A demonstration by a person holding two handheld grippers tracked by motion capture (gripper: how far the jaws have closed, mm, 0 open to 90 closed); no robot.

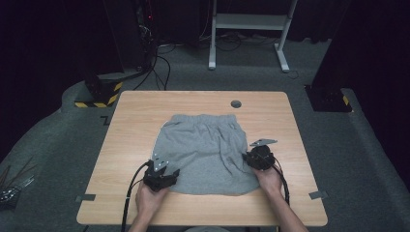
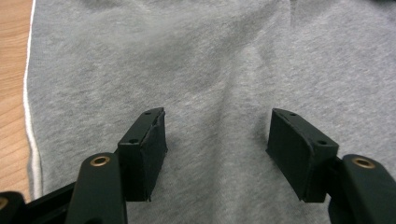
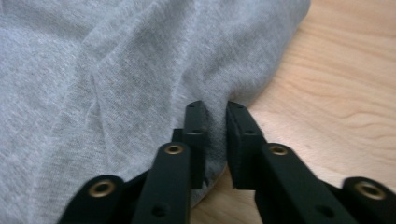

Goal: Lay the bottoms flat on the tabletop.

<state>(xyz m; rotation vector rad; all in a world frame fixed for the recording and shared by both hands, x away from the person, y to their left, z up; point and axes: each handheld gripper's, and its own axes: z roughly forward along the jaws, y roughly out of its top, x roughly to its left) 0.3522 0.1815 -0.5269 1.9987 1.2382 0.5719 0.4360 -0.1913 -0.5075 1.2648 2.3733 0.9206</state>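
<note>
Table (image 1: 130,111): a big wooden top with a small round hole near the far edge.
Shorts (image 1: 205,150): soft grey shorts lie flat in the middle of the table, waistband at the far side, bottom hem near the person. Some folds run down the right half.
Left gripper (image 1: 162,178): it sits at the near left corner of the shorts. In the left gripper view (image 2: 217,149) its two black jaws stand wide apart over the grey cloth, holding nothing.
Right gripper (image 1: 259,157): it sits at the right edge of the shorts. In the right gripper view (image 3: 216,140) its jaws are nearly together and pinch the cloth edge, just beside the bare wood.
</note>
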